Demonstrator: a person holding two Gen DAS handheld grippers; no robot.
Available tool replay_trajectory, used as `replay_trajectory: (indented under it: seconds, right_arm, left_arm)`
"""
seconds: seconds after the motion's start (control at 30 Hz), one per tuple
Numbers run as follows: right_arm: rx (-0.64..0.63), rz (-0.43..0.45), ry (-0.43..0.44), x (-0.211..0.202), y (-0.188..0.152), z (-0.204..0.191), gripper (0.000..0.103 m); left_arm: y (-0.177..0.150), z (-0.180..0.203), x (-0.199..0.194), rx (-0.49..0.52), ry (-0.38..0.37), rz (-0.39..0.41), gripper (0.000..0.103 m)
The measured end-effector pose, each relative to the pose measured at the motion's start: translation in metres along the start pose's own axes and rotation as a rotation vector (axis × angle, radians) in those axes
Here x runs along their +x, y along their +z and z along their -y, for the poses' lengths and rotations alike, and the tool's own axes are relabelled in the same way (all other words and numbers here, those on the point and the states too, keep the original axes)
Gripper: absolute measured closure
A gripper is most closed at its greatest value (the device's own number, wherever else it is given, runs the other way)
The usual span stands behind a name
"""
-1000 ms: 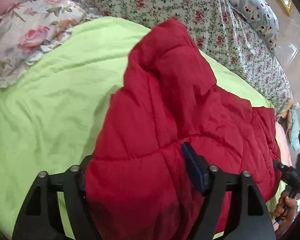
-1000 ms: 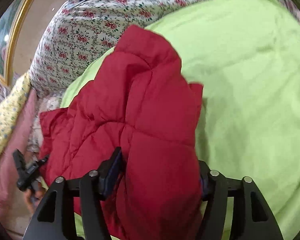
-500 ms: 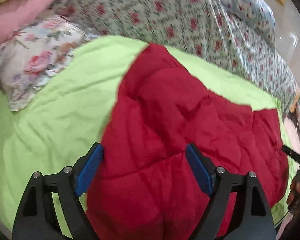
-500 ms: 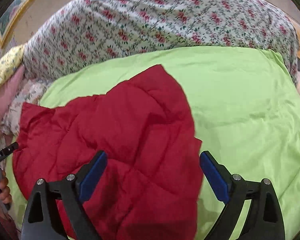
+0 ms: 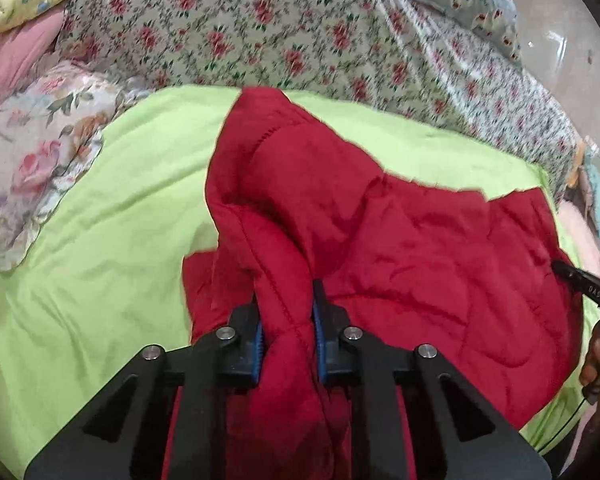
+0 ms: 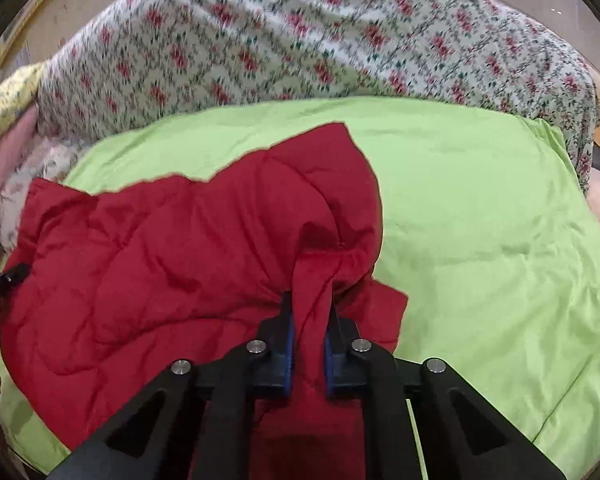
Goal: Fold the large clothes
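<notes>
A red quilted jacket (image 5: 420,248) lies spread on a lime green sheet (image 5: 100,240), with one corner reaching the far floral cover. My left gripper (image 5: 287,292) is closing on a raised ridge of the jacket's near edge, and its blue pads (image 5: 259,344) press the fabric from both sides. In the right wrist view the jacket (image 6: 160,260) fills the left half. My right gripper (image 6: 309,300) is closing on a pinched fold at the jacket's near right edge, with the cloth squeezed between its pads (image 6: 288,360).
A floral bedcover (image 5: 300,40) runs along the far side, with a flowered pillow (image 5: 32,152) at the left. Bare green sheet (image 6: 480,220) stretches right of the jacket. A hand (image 5: 596,360) on the other tool shows at the right edge.
Both grippers stood wide open over the jacket half a second ago. Both have since closed on bunched folds of the red fabric, which now rises between their pads.
</notes>
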State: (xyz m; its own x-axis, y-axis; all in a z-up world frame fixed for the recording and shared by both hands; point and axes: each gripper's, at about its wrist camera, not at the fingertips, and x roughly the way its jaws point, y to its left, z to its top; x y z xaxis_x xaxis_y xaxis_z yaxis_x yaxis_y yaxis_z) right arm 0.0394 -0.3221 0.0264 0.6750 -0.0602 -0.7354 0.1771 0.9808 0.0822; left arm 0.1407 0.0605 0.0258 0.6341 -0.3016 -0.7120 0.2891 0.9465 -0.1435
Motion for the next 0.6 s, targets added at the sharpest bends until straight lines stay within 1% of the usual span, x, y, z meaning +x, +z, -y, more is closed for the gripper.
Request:
replay_trajectory:
  seconds: [0.13,0.2,0.27,0.37,0.47,0.6]
  right_arm:
    - [0.065,0.070,0.012,-0.012,0.011,0.014,0.094]
    - [0.074,0.073,0.001,-0.007,0.019,0.017,0.094]
    - [0.082,0.054,-0.021,0.008,0.022,0.020,0.094]
    - [0.113,-0.011,-0.027,0.037,0.019,0.028,0.094]
    - [0.127,-0.035,-0.037,0.049,0.013,0.030,0.094]
    - [0.133,-0.033,-0.037,0.047,0.009,0.030,0.094]
  left_arm:
    - [0.023,0.003,0.001,-0.023,-0.048,0.034,0.087]
    - [0.029,0.001,0.012,-0.040,-0.058,0.020,0.087]
    - [0.030,-0.005,0.036,-0.075,-0.050,-0.029,0.088]
    - [0.025,-0.008,0.062,-0.092,-0.040,-0.083,0.087]
    - [0.022,-0.006,0.070,-0.085,-0.033,-0.095,0.087]
    - [0.020,-0.005,0.073,-0.074,-0.028,-0.102,0.087]
